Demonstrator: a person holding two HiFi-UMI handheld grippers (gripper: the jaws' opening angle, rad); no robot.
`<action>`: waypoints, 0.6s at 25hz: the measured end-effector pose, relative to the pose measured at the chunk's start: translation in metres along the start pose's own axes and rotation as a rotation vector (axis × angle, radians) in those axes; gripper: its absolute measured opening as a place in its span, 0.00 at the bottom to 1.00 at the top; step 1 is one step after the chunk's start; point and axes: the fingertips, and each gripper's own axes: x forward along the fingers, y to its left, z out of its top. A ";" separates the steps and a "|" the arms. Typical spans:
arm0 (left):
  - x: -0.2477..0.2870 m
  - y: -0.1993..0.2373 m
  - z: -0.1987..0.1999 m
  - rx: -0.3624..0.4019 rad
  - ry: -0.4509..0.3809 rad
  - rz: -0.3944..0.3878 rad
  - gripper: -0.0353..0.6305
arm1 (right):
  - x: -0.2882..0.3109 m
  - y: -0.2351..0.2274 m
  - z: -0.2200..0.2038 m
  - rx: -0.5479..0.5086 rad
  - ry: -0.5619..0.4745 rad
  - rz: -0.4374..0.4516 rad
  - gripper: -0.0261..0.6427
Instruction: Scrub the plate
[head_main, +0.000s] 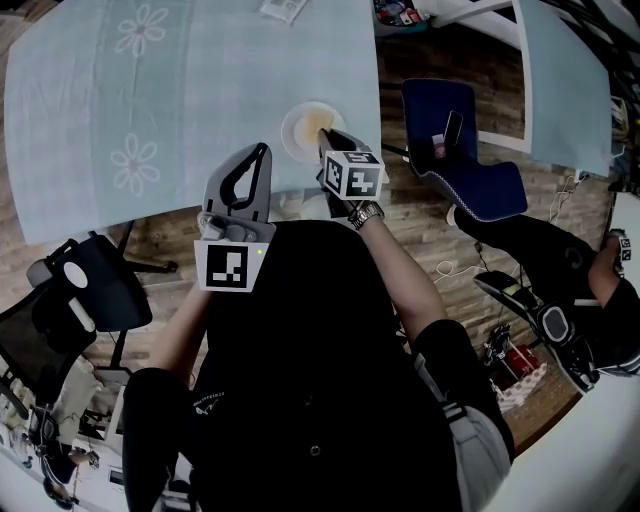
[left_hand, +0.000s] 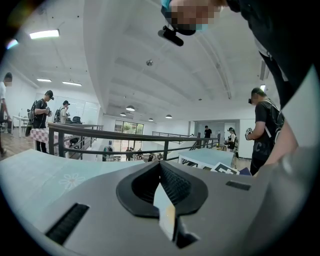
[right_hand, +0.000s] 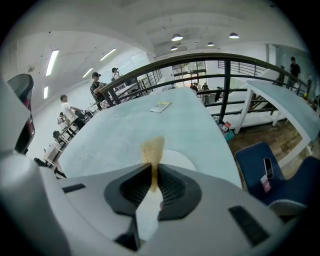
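Left gripper (head_main: 262, 150) was held before the chest, jaws pressed together, right gripper (head_main: 333, 140) reached further forward, jaws clamped on a brown sponge (right_hand: 151, 150)

Matt, smooth cloth (head_main: 150, 120) covers the table (head_main: 60, 200). The plate (head_main: 295, 132) looks glossy white, the scrubber (right_hand: 151, 150) coarse and fibrous. Left gripper (left_hand: 161, 167) and right gripper (right_hand: 152, 172) are matt grey plastic with ribbed black pads (right_hand: 172, 189).

Table (head_main: 200, 90) pale blue, white flower print; plate (head_main: 295, 136) white; sponge (right_hand: 151, 149) tan; chair (head_main: 470, 170) navy; floor (head_main: 420, 235) brown wood.
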 end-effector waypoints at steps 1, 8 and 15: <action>-0.001 0.001 -0.001 -0.001 0.004 0.006 0.07 | 0.000 0.006 -0.001 -0.005 0.011 0.012 0.11; -0.008 0.006 -0.003 0.003 0.012 0.042 0.07 | 0.012 0.034 -0.016 -0.025 0.067 0.092 0.11; -0.004 0.005 0.000 0.003 0.016 0.066 0.07 | 0.025 0.036 -0.029 -0.056 0.136 0.101 0.11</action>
